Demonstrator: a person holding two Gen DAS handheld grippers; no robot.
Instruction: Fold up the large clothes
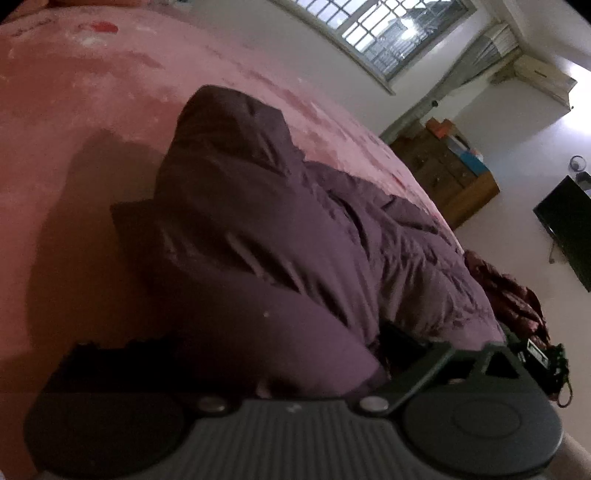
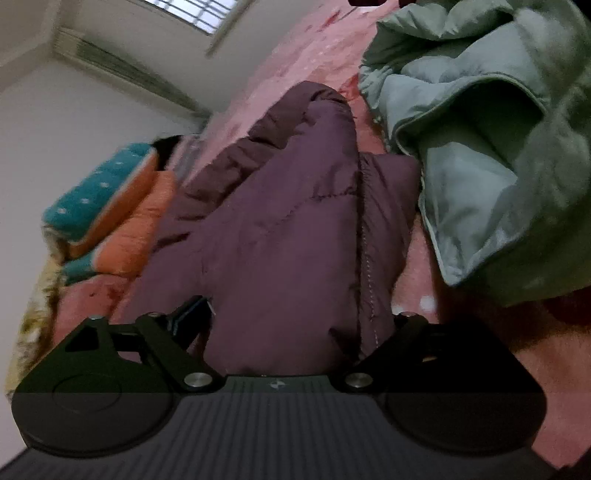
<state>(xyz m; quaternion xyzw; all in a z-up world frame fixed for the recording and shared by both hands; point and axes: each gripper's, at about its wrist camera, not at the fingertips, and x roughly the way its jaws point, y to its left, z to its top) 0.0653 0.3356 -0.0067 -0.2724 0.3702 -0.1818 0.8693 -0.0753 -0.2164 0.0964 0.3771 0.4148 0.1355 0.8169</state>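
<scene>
A purple quilted puffer jacket lies bunched on a pink bedspread. In the left wrist view its fabric fills the space between the fingers of my left gripper, which looks shut on the jacket; the fingertips are buried in the cloth. In the right wrist view the same jacket bulges between the fingers of my right gripper, which is closed on the fabric near a stitched seam. The jacket is partly lifted and creased between the two grippers.
A pale green padded garment lies heaped to the right on the bed. Folded teal and orange blankets sit at the left. A dark red garment, a wooden cabinet, a wall screen and a barred window lie beyond.
</scene>
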